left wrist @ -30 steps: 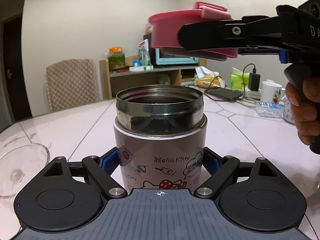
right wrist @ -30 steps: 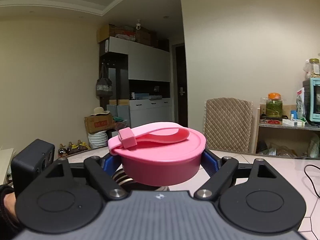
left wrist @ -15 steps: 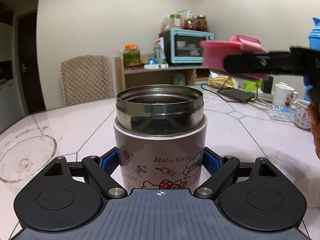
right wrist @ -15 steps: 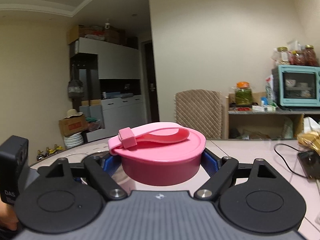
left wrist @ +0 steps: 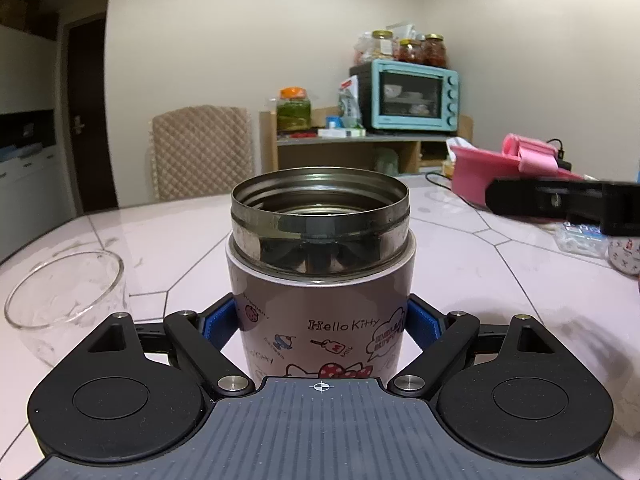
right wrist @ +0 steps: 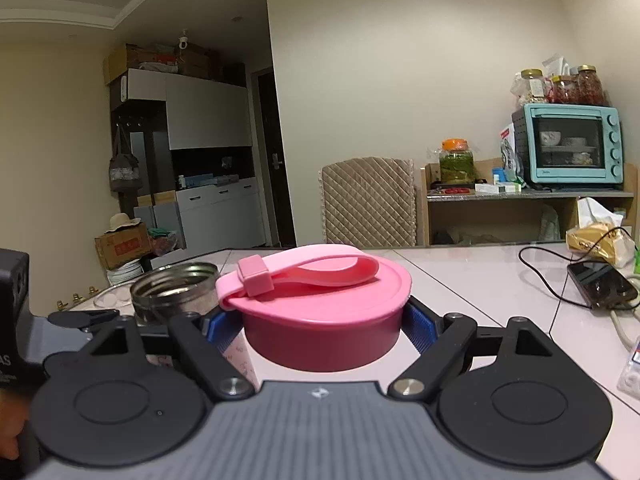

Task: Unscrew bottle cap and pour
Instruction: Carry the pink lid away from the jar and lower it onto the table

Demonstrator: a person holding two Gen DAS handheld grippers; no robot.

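Left gripper (left wrist: 322,320) clamped on upright flask (left wrist: 320,272), mouth open, near table (left wrist: 460,280) front edge; right gripper (right wrist: 320,320) gripping pink cap (right wrist: 324,312) off to flask's right, glass bowl (left wrist: 60,300) at left edge — unscrewing done, pour left.

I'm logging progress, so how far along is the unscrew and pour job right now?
Done: the cap is off, and the flask stands open-mouthed. In hand: the left gripper grips the flask body, while the right gripper holds the cap off to the flask's right. Left: pouring; the flask is upright and the glass looks empty.
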